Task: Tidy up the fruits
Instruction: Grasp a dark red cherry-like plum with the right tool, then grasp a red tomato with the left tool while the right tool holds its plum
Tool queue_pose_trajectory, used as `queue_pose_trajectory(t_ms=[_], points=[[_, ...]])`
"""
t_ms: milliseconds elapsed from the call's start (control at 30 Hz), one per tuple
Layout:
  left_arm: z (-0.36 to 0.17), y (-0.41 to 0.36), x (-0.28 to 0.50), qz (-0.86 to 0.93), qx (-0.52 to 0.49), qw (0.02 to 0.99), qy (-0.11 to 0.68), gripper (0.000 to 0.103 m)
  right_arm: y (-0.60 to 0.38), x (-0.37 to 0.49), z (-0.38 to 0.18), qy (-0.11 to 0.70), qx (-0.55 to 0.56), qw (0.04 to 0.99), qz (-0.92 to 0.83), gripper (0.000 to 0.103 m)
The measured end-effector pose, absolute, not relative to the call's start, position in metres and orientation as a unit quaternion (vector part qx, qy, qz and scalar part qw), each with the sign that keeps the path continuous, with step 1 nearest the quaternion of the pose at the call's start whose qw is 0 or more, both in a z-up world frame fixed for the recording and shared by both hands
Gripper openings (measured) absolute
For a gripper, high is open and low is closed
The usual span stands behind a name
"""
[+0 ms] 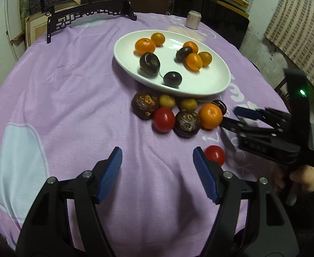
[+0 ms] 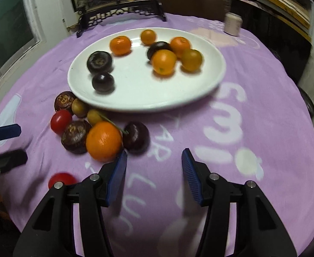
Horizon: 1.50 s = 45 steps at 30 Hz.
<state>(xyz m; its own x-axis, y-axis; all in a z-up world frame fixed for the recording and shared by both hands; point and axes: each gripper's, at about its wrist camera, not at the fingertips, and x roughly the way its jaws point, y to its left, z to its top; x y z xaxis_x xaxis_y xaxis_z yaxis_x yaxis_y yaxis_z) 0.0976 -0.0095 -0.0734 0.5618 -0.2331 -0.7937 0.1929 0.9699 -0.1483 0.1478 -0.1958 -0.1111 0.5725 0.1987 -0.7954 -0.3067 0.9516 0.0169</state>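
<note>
Loose fruit beside the plate

Right tool point(image 2: 154, 176), spread wide and empty, has the tangerine point(image 2: 104, 141) just far-left of it; left tool point(image 1: 157, 174), also wide and empty, sits farther back

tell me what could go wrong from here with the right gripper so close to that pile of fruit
1. The right gripper, open, has one finger beside the orange on the cloth; a nudge could roll it into the dark fruit and scatter the cluster.
2. The loose red tomato lies between both grippers, so either could knock it away.
3. The plate rim overhangs nearby fruit; lifting one could bump it.
</note>
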Motion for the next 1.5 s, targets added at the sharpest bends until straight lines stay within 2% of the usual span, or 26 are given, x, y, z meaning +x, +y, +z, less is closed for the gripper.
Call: queue_pose_trajectory(t_ms=[133,333,467,833,867,900,1000,1233,1500], points=[[-0.072,-0.010,0.096,-0.119,-0.024,0.883,0.453,0.070,-0.187,0.159,-0.111,0.438,-0.064,0.883,0.156,0.053],[-0.073,-0.016,0.093,-0.133,-0.024,0.877,0.461,0.070,-0.178,0.160,-0.110,0.433,-0.074,0.881,0.175,0.029],[-0.070,-0.027,0.089,-0.143,-0.012,0.877,0.459,0.070,-0.189,0.155,-0.105,0.447,-0.045,0.878,0.165,0.028],[-0.090,-0.080,0.102,-0.167,0.035,0.859,0.482,0.069,-0.252,0.114,-0.085,0.422,0.012,0.898,0.121,0.029],[-0.093,-0.084,0.103,-0.167,0.038,0.858,0.485,0.066,-0.255,0.112,-0.085,0.421,0.016,0.899,0.120,0.029],[-0.096,-0.088,0.105,-0.168,0.042,0.856,0.487,0.054,-0.258,0.111,-0.084,0.421,0.021,0.899,0.120,0.029],[-0.102,-0.094,0.106,-0.165,0.056,0.859,0.482,0.029,-0.262,0.109,-0.083,0.419,0.031,0.899,0.122,0.029],[-0.094,-0.085,0.099,-0.166,0.045,0.864,0.474,0.029,-0.257,0.105,-0.077,0.412,0.032,0.901,0.132,0.029],[-0.063,-0.059,0.104,-0.162,0.023,0.880,0.447,0.029,-0.244,0.109,-0.070,0.411,0.021,0.900,0.144,0.029]])
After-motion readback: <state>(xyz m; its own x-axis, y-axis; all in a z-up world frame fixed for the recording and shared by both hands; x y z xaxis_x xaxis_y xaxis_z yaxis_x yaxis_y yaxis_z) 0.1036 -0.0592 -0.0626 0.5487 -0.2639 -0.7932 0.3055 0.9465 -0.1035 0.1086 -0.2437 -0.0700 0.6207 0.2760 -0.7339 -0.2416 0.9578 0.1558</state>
